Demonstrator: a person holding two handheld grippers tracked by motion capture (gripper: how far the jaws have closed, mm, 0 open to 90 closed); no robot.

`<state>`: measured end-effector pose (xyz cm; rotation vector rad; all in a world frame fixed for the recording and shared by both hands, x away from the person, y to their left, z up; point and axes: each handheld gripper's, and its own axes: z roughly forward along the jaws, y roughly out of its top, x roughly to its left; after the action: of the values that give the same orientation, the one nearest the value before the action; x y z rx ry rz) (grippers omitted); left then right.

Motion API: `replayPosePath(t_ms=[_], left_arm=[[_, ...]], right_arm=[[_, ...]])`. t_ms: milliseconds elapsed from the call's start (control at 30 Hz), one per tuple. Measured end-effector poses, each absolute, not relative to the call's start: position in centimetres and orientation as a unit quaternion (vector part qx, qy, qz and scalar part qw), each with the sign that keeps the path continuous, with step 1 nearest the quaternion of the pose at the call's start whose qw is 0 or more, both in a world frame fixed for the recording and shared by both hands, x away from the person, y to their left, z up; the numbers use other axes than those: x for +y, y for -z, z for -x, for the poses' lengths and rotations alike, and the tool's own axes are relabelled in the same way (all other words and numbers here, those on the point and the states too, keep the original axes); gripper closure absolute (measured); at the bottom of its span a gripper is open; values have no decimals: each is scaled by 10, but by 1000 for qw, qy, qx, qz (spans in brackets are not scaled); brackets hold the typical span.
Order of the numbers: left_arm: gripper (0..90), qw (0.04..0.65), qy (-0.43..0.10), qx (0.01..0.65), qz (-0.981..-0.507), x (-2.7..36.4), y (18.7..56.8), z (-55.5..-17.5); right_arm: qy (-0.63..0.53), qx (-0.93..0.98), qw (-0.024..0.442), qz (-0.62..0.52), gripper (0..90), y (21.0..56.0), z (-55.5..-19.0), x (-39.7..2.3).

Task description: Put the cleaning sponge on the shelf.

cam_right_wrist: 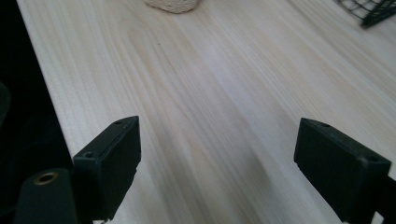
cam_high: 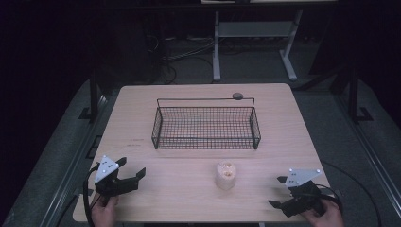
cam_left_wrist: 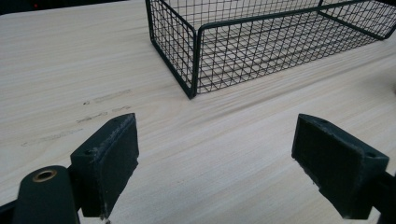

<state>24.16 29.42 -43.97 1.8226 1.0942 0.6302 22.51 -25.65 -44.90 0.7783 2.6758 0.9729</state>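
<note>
A light wooden desk (cam_high: 142, 123) carries a black wire basket (cam_high: 206, 124) near its middle, toward the far side. In front of the basket, on the near half of the desk and a little right of centre, stands a small pale lump (cam_high: 225, 175), beige and rounded, with two shallow hollows in its top; what it is made of cannot be told. It stands clear of the basket and is not touched by anything.

The left claw (cam_high: 131, 171) sits at the near left corner of the desk, held by a hand (cam_high: 105, 213) at the edge, its jaws pointing toward the middle of the desk. In the left gripper view the left claw (cam_left_wrist: 215, 154) stands wide, with bare wood between the jaws, and the corner of the basket (cam_left_wrist: 194, 60) lies ahead of it.

The right claw (cam_high: 278, 191) sits at the near right corner, held by the other hand (cam_high: 326, 216), well apart from the lump. In the right gripper view the right claw (cam_right_wrist: 217, 154) is also wide, with nothing between the jaws but the desk (cam_right_wrist: 210, 93); the bottom of the lump (cam_right_wrist: 172, 4) shows at the top edge, and a corner of the basket (cam_right_wrist: 369, 11) at the upper right.

A small dark round thing (cam_high: 237, 96) rests on the basket's far rim.
</note>
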Motion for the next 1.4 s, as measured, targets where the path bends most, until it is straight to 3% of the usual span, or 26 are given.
replayPosePath(t_ms=[1400], left_arm=[[139, 453, -257, 447, -727, 301, 438, -241]], right_arm=[[-271, 954, 27, -125, 142, 395, -301, -153]])
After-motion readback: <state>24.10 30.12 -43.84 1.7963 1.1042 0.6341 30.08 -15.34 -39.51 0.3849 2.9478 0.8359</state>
